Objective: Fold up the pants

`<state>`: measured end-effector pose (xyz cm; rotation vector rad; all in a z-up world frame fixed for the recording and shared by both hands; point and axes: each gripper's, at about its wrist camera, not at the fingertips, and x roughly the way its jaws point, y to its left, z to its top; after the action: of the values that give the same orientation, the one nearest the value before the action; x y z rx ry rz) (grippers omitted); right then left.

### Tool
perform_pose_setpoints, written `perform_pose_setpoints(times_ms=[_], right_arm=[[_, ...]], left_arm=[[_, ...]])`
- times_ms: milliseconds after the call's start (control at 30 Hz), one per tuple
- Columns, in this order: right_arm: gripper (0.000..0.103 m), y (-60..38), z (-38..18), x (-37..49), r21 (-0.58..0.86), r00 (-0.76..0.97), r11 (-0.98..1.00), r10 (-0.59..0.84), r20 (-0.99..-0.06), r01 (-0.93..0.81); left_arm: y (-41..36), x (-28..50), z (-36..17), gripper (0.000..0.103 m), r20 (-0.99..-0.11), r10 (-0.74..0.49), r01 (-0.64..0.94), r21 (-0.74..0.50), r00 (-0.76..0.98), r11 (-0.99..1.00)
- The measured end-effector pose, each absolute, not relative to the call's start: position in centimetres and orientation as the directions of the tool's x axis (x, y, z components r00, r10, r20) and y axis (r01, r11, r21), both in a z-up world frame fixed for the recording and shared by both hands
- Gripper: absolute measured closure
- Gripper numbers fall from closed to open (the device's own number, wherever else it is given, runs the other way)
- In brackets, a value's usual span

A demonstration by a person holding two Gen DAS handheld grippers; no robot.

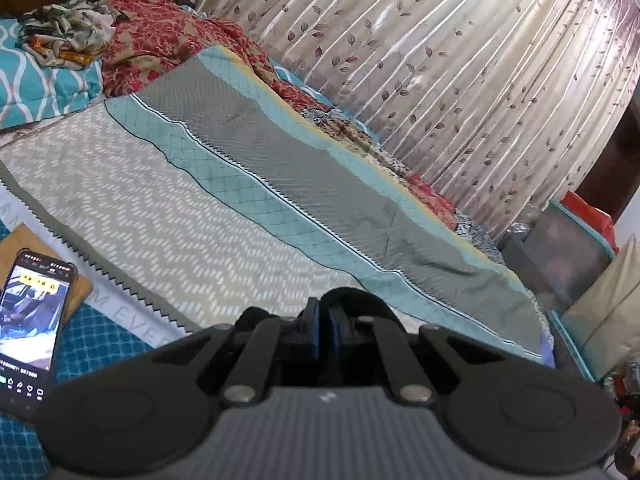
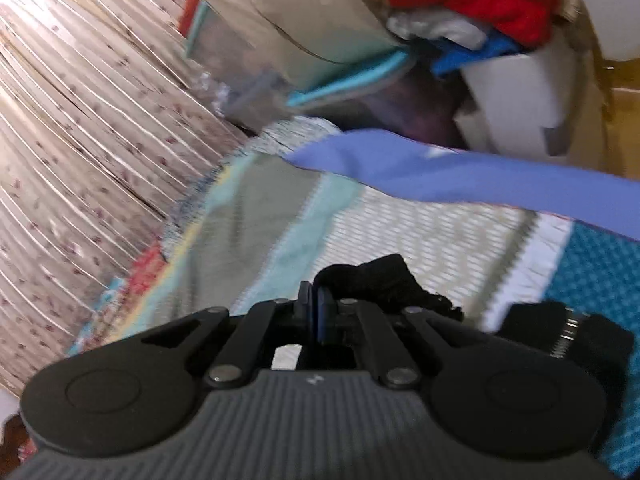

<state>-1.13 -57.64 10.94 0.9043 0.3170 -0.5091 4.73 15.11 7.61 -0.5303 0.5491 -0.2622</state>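
The pants show only as black cloth. In the left wrist view a black fold point(image 1: 352, 300) bulges around the tips of my left gripper point(image 1: 323, 314). Its blue-padded jaws are closed together on that cloth, above the zigzag bedspread point(image 1: 168, 208). In the right wrist view my right gripper point(image 2: 316, 300) is shut on a crumpled bunch of the black pants point(image 2: 380, 276), which sticks out past its fingers to the right. The rest of the pants is hidden below both grippers. The right wrist view is blurred.
A phone point(image 1: 30, 320) with a lit screen lies at the left on the bed. Crumpled blankets point(image 1: 160, 40) pile at the headboard end. Leaf-patterned curtains point(image 1: 440, 60) run along the far side. A blue sleeve point(image 2: 460, 176) crosses the right wrist view before a basket of clothes point(image 2: 480, 12).
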Motion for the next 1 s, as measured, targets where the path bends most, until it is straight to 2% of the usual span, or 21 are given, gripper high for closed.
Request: perform_pose_setpoints(times_ms=[100,200,333,433,467,500,567,633,700,800,867,933,967,1000], right_arm=[[0.098,-58.1,11.9,-2.4,0.699,0.864,0.508,-0.285,-0.416,0.504],[0.098,-58.9,11.3,-5.4,0.701,0.862,0.502,-0.302,-0.407,0.507],[0.098,-59.6,8.2,-10.1,0.677,0.818,0.459,-0.328,-0.472,0.575],[0.098,-60.1,4.2,-13.6,0.649,0.755,0.386,-0.351,-0.554,0.656],[0.093,-60.2,3.0,-14.3,0.628,0.724,0.36,-0.36,-0.588,0.69],[0.092,-60.3,1.6,-15.0,0.589,0.675,0.33,-0.379,-0.633,0.738],[0.069,-60.7,-0.7,-16.3,0.53,0.588,0.256,-0.394,-0.706,0.808],[0.069,-60.8,-1.8,-18.1,0.599,0.624,0.202,-0.398,-0.673,0.775],[0.066,-60.3,-1.0,-18.6,0.578,0.591,0.181,-0.44,-0.676,0.796],[0.067,-58.9,1.7,-18.1,0.549,0.6,0.268,-0.513,-0.615,0.792],[0.067,-57.2,3.9,-16.8,0.524,0.632,0.363,-0.543,-0.553,0.771],[0.066,-55.1,5.5,-14.5,0.501,0.691,0.476,-0.506,-0.516,0.723],[0.066,-53.8,6.0,-12.9,0.49,0.729,0.541,-0.461,-0.507,0.683],[0.066,-52.3,6.4,-11.4,0.48,0.762,0.602,-0.405,-0.505,0.638]], left_arm=[[15.0,3.7,7.2,0.098,-0.446,-0.378,0.12,-0.506,0.811,0.854],[15.5,2.0,5.8,0.098,-0.487,-0.383,0.112,-0.496,0.785,0.861],[16.2,-1.3,3.4,0.098,-0.539,-0.401,0.086,-0.517,0.74,0.852],[15.6,-3.3,1.5,0.095,-0.598,-0.39,0.078,-0.479,0.701,0.874],[15.3,-3.8,0.9,0.092,-0.627,-0.378,0.073,-0.456,0.681,0.887],[15.1,-4.3,0.1,0.083,-0.657,-0.367,0.066,-0.435,0.659,0.898],[15.4,-5.1,-0.9,0.073,-0.687,-0.343,0.036,-0.419,0.64,0.907],[16.5,-5.9,-1.0,0.066,-0.691,-0.337,-0.004,-0.441,0.639,0.897],[18.3,-6.8,-0.4,0.053,-0.659,-0.353,-0.02,-0.488,0.665,0.873],[20.7,-7.6,1.1,0.042,-0.595,-0.329,-0.041,-0.522,0.733,0.852],[21.7,-7.1,1.7,0.039,-0.571,-0.31,-0.057,-0.534,0.76,0.843],[22.3,-5.7,1.9,0.034,-0.561,-0.304,-0.064,-0.542,0.77,0.838],[22.2,-4.6,1.9,0.024,-0.555,-0.31,-0.051,-0.541,0.772,0.84],[21.9,-3.3,2.0,0.019,-0.549,-0.313,-0.031,-0.528,0.775,0.849]])
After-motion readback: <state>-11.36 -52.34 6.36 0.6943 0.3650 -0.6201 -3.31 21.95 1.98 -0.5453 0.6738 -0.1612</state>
